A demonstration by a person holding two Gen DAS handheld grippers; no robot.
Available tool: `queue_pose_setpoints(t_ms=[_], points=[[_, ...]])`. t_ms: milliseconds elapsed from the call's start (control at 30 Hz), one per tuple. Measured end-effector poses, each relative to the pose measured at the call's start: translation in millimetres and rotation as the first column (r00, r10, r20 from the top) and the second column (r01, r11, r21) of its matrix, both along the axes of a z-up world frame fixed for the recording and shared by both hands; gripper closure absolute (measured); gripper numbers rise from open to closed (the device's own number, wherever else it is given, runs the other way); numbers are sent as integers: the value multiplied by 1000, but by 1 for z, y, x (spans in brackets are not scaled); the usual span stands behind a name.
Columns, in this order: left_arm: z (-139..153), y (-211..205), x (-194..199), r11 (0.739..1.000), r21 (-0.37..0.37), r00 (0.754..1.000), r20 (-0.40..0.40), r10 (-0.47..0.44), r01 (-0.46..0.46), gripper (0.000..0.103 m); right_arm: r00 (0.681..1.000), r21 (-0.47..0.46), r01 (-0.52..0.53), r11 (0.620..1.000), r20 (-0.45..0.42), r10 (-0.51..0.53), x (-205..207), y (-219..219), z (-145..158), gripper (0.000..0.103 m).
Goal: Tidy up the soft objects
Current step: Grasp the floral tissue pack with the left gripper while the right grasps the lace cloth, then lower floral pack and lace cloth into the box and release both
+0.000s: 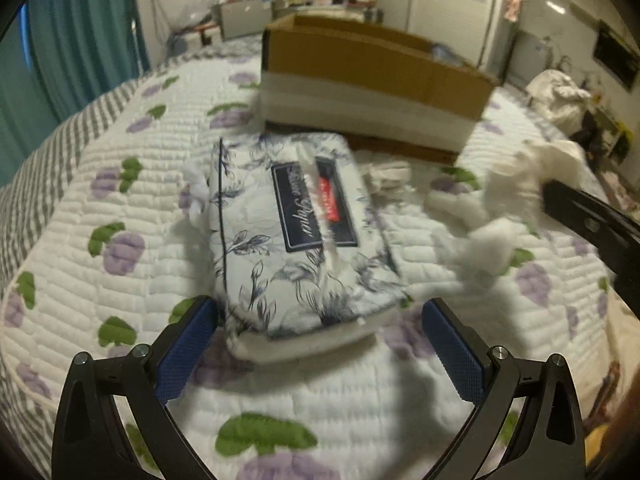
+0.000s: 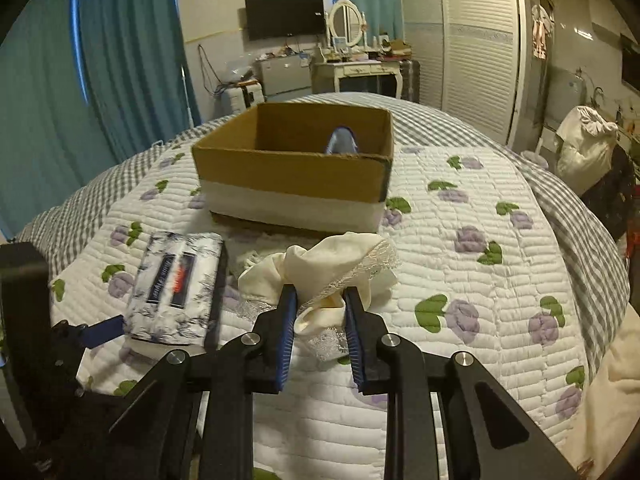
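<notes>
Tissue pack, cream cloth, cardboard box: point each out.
tissue pack (image 1: 304, 236), left wrist view, on its printed top face.
cream cloth (image 2: 340, 260), right wrist view, on the bunched fabric above the fingers.
cardboard box (image 2: 292, 172), right wrist view, on its near wall.

**Dim Room, Smeared Left View**

Indoor light was dim and warm. The left wrist view was motion-blurred, smearing the tissue pack and cardboard box; the right wrist view stayed sharp. Fisheye bending curved both frames' edges, with dark corners. Soft shadows fell on the bed quilt.

Left gripper, right gripper: black frames, blue textured pads, silver screws.
</notes>
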State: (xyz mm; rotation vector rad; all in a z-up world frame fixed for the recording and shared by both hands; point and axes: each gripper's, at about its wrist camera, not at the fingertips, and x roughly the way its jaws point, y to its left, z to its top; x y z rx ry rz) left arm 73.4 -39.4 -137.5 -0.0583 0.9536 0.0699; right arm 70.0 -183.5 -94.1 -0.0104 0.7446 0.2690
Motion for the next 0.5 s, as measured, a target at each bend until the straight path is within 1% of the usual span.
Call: queue_pose_setpoints(t_ms=[67, 133, 200, 300, 400, 500], points=[[-9, 3, 8, 1000, 5, 999, -36, 29, -29, 2, 1000, -5, 0, 1000, -6, 0, 2, 0, -3, 80], [-14, 7, 11, 999, -16, 997, -57, 47, -48, 2, 1000, -8, -3, 1000, -8, 3, 3, 1, -6, 80], [-15, 8, 10, 999, -35, 997, -62, 34, -36, 15, 1000, -12, -7, 1000, -12, 7, 3, 2, -8, 80], [-9, 6, 3, 999, -43, 998, -58, 25, -27, 20, 1000, -13, -9, 1000, -16, 9, 1, 2, -9, 80], [10, 3, -13, 998, -55, 1000, -15, -5, 4, 22, 1000, 6, -12, 1000, -21, 12, -3, 0, -3, 80], [35, -2, -29, 998, -39, 998, 49, -38, 40, 23, 1000, 35, -23, 999, 4, 23, -10, -5, 13, 80]])
